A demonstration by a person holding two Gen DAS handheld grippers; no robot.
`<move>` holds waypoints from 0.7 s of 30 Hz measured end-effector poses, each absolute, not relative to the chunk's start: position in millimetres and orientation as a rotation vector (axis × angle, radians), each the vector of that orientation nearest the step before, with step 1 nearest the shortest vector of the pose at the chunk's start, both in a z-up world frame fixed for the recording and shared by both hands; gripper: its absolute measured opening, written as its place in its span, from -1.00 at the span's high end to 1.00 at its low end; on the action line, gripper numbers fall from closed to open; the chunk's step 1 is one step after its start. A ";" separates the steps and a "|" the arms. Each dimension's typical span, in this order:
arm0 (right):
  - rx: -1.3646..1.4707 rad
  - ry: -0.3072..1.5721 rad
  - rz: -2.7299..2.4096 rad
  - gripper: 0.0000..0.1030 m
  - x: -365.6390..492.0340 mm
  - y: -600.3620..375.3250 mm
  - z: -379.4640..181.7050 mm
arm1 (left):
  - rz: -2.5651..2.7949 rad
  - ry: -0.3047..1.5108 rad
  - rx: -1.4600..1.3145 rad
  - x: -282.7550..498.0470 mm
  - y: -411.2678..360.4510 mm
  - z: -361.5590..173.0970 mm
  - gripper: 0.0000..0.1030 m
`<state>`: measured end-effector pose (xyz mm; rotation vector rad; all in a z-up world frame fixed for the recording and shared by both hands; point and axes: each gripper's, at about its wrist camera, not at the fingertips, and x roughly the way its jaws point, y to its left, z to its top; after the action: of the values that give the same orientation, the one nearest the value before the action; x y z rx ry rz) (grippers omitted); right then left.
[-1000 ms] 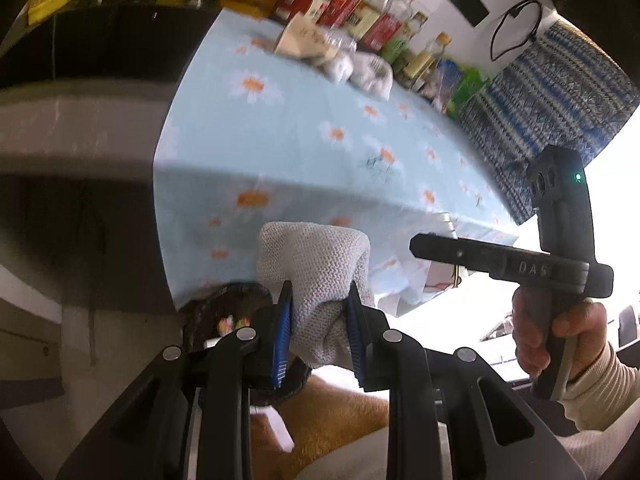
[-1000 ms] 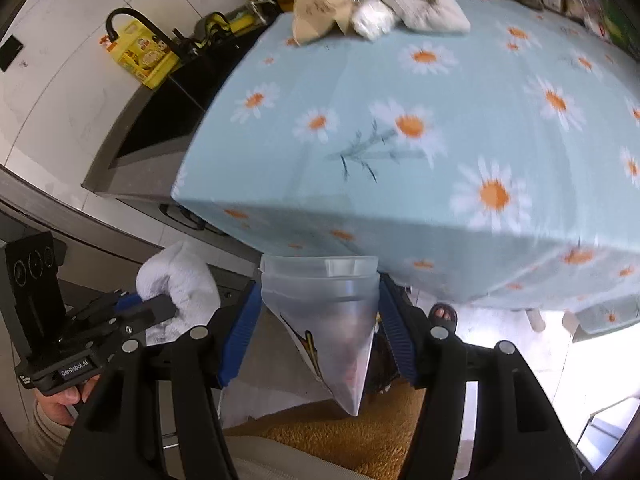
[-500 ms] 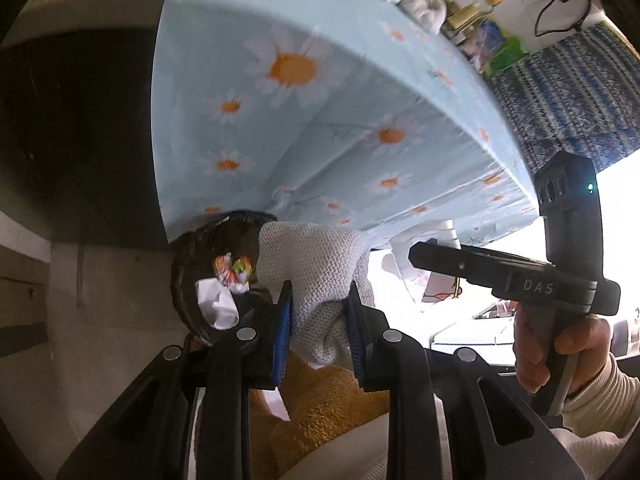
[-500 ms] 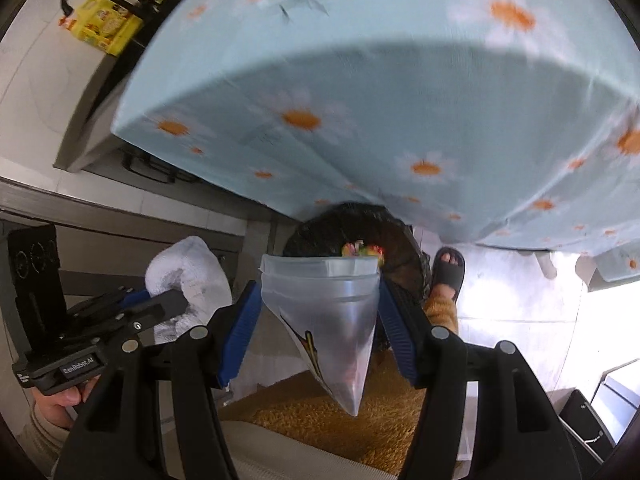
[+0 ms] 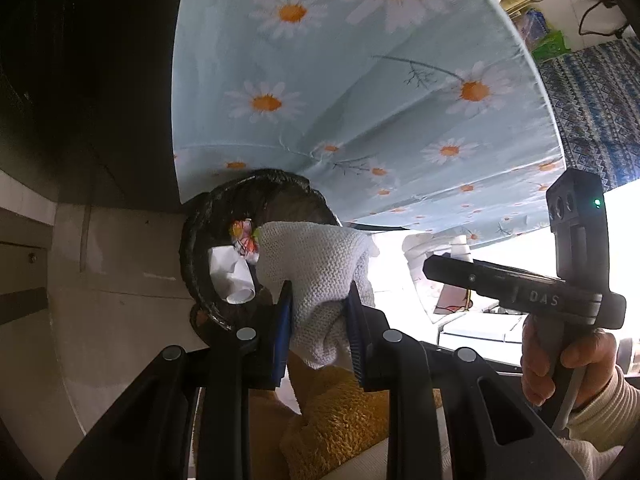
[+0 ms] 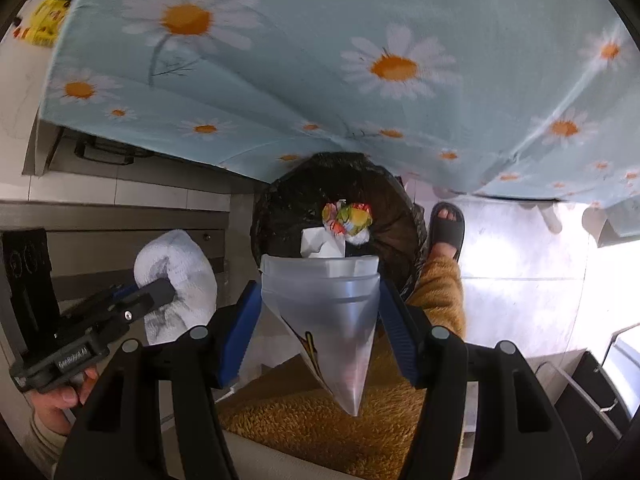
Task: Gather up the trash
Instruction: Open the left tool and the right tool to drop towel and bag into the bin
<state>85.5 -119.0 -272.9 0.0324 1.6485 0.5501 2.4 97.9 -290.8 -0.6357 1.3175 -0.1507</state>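
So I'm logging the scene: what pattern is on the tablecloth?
Pale blue tablecloth with white, orange-centred daisies; the right wrist view shows it best.

Bin far rim hidden under tablecloth; cup covers near rim

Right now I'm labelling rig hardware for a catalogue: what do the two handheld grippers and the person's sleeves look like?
Both grippers, the left gripper and the right gripper, have black angular fingers with blue ribbed pads and silver round bolts. The right one carries white "DAS" lettering and a green light. The sleeves are cream ribbed knit.
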 end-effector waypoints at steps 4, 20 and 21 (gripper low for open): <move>0.086 1.680 0.529 -0.18 92.3 -119.1 -281.5 | -0.161 1.328 -0.635 4.2 92.0 -293.4 0.54; 0.141 1.639 0.522 -0.41 102.8 -122.6 -258.6 | -0.147 1.368 -0.668 14.0 89.6 -298.0 0.01; 0.142 1.637 0.522 -0.41 102.7 -122.7 -256.7 | -0.148 1.368 -0.668 13.9 89.2 -297.7 0.01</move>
<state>102.7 -122.8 -256.7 0.1415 1.6373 0.5219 13.9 89.2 -297.7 -0.6677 1.3676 -0.1482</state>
